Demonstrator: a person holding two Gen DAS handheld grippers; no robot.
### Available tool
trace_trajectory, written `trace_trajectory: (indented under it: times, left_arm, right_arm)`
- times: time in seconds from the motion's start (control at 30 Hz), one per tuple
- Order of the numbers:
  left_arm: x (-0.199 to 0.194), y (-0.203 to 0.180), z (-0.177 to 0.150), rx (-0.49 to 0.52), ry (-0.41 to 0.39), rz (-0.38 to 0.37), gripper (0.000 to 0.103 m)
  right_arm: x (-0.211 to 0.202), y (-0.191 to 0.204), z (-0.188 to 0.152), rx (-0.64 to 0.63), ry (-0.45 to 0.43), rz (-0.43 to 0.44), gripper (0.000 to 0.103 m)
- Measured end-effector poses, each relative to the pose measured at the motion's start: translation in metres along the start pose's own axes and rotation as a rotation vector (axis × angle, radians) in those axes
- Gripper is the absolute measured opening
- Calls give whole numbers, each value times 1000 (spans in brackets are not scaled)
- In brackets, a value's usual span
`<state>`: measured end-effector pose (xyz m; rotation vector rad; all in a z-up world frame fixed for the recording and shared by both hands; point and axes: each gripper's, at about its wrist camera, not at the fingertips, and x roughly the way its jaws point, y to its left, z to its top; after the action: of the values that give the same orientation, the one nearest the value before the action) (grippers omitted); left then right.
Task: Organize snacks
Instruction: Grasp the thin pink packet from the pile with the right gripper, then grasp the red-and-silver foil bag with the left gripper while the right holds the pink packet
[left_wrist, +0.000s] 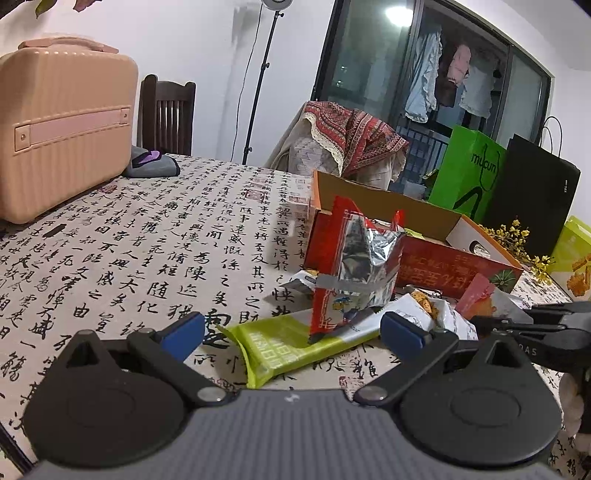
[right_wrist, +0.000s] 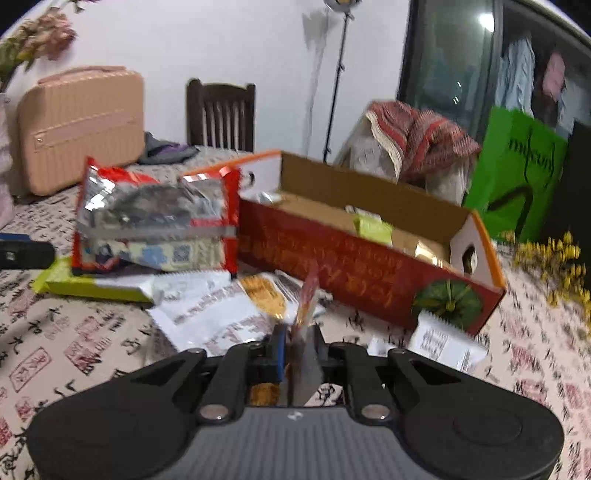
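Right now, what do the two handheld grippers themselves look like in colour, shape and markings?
Both share one build: a ribbed grey body with a small white logo, flanked by two rounded black housings, with black linkage arms on silver pivot pins. The left gripper has blue finger pads. The right gripper shows one blue pad; its other finger looks dark. No cables or sleeves are visible.

White wall (left_wrist: 207, 55); dark chair (left_wrist: 166, 114); night window (left_wrist: 369, 55); lamp stand (left_wrist: 260, 81)
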<state>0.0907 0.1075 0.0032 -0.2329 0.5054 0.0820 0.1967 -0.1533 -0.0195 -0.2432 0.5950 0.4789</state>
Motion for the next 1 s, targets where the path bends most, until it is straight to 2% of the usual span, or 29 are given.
trace_trajectory:
  times: [0.03, 0.33, 0.5, 0.57, 0.73, 0.93, 1.0]
  left_arm:
    - [0, 0, 0, 1, 0, 0, 103]
    - [13, -19, 10, 52, -2, -22, 103]
    - [35, -37, 29, 114, -1, -34, 103]
    - [46, -42, 35, 134, 27, -31, 103]
    - [71, -44, 41, 125, 90, -18, 103]
    - [87, -40, 40, 107, 110, 9, 103]
    - [91, -38, 41, 102, 103, 2, 96]
  right_arm:
    - [-1, -2, -1, 24, -8, -4, 6]
    - [-36, -23, -8, 137, -134, -52, 6]
    - [-44, -30, -15, 162, -136, -73, 6]
    - [-47, -35, -17, 174, -138, -86, 6]
    - [-54, -52, -25, 223, -144, -112, 6]
    - [-55, -58, -30, 252, -145, -109, 6]
    - [-56, -57, -31, 254, -147, -104, 6]
